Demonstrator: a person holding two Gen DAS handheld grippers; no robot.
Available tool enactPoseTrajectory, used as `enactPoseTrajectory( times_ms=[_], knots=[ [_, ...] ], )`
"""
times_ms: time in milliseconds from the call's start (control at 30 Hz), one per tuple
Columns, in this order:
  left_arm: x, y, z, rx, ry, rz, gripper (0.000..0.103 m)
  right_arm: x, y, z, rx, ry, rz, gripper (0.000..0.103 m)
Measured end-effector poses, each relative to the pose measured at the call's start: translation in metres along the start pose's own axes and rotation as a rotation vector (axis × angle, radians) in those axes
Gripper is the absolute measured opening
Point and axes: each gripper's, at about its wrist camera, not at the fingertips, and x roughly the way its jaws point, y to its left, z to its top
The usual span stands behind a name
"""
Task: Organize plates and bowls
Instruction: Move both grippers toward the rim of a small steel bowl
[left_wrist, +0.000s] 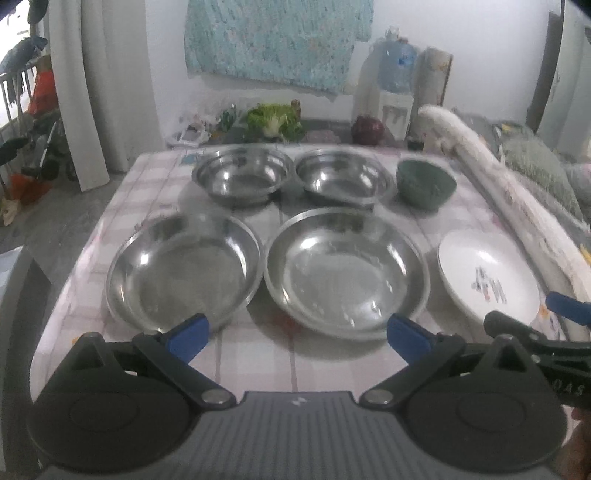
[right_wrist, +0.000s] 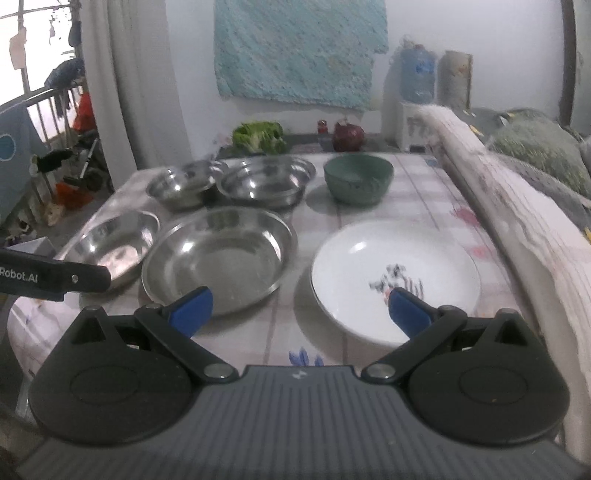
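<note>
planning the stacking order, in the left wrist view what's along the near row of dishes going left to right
left steel plate → middle steel plate → white patterned plate

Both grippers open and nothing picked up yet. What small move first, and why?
Probably ease the right gripper forward and down to the white plate's near rim. Its jaws are open and empty, and one blue finger already sits over that plate. The left gripper, also open, faces the steel plates.
</note>
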Motion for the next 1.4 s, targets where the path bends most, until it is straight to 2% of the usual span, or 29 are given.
enactPoseTrajectory(
  times_ms=[133,267,433,533,667,767,933,967,1033,1100,1200,1267,1333,1400],
  knots=[
    [0.005,0.011,0.016,-0.028,-0.052,-0.006,0.103,0.008,0.003,0.022,-0.045,-0.030,0.028,0.102],
    [0.010,0.020,0.037,-0.031,-0.100,0.029,0.103,0.016,-0.004,0.053,-0.059,-0.089,0.092,0.102],
    [0.023,0.042,0.072,-0.034,-0.155,0.078,0.103,0.044,-0.008,0.117,-0.072,-0.138,0.225,0.102],
    [0.041,0.057,0.099,-0.046,-0.154,0.102,0.102,0.071,-0.006,0.163,-0.071,-0.155,0.310,0.102],
    [0.081,0.080,0.134,-0.072,-0.100,0.112,0.096,0.132,0.009,0.217,-0.115,-0.109,0.356,0.102],
    [0.114,0.097,0.155,-0.111,-0.039,0.106,0.086,0.192,0.022,0.249,-0.090,0.002,0.416,0.098],
    [0.170,0.126,0.173,-0.210,0.096,0.073,0.066,0.271,0.056,0.274,-0.118,0.140,0.427,0.079],
    [0.179,0.129,0.173,-0.226,0.122,0.065,0.065,0.286,0.063,0.277,-0.127,0.165,0.439,0.077],
    [0.199,0.135,0.175,-0.246,0.166,0.039,0.065,0.310,0.075,0.275,-0.135,0.214,0.452,0.062],
    [0.213,0.137,0.175,-0.249,0.192,0.035,0.064,0.333,0.085,0.271,-0.152,0.266,0.452,0.051],
    [0.227,0.138,0.175,-0.237,0.212,0.040,0.057,0.358,0.095,0.260,-0.188,0.310,0.430,0.046],
    [0.234,0.137,0.175,-0.233,0.229,0.037,0.049,0.367,0.098,0.254,-0.203,0.328,0.424,0.041],
    [0.240,0.136,0.174,-0.222,0.244,0.056,0.045,0.375,0.099,0.250,-0.217,0.343,0.415,0.030],
    [0.243,0.136,0.173,-0.213,0.248,0.072,0.037,0.383,0.101,0.248,-0.223,0.359,0.409,0.026]
  ],
)
